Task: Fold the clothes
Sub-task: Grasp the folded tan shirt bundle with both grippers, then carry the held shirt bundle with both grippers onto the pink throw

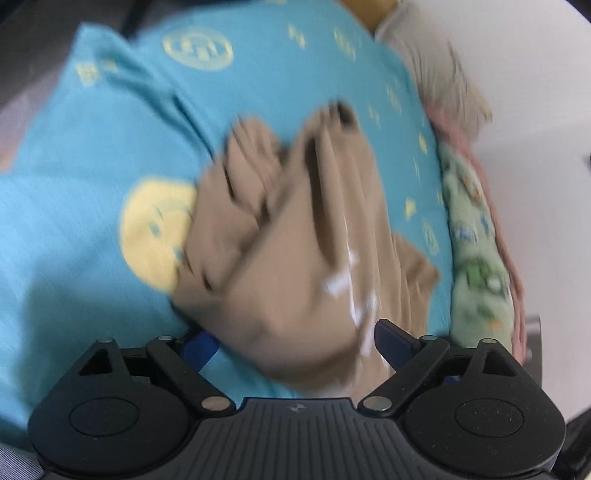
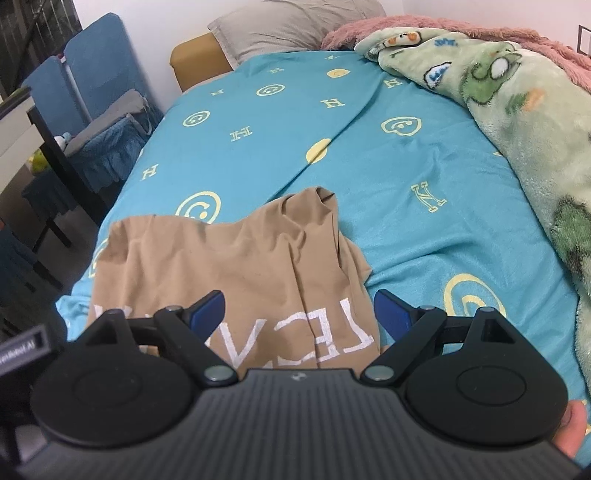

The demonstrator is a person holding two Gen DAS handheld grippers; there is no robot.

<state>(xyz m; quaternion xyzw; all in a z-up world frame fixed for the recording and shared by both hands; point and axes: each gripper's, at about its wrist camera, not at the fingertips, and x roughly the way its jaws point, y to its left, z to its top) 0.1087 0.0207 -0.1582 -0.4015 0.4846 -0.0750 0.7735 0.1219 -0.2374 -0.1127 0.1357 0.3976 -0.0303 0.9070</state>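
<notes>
On the teal bedsheet (image 2: 406,155) lies a rumpled tan shirt (image 2: 236,258), white-lettered.

tan garment (image 2: 236,266): one
hand-held gripper (image 1: 291,339): two, the other (image 2: 299,314)
pillow (image 2: 291,26): one
green blanket (image 2: 517,122): one
blue chairs (image 2: 99,66): two

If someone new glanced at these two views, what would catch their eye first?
The tan garment with white lettering, lying crumpled near the front of the bed. Beneath it spreads the bright turquoise sheet with yellow smiley faces and letters, and a green cartoon blanket is heaped along its right side. Both the left gripper and the right gripper are open over the garment.
</notes>
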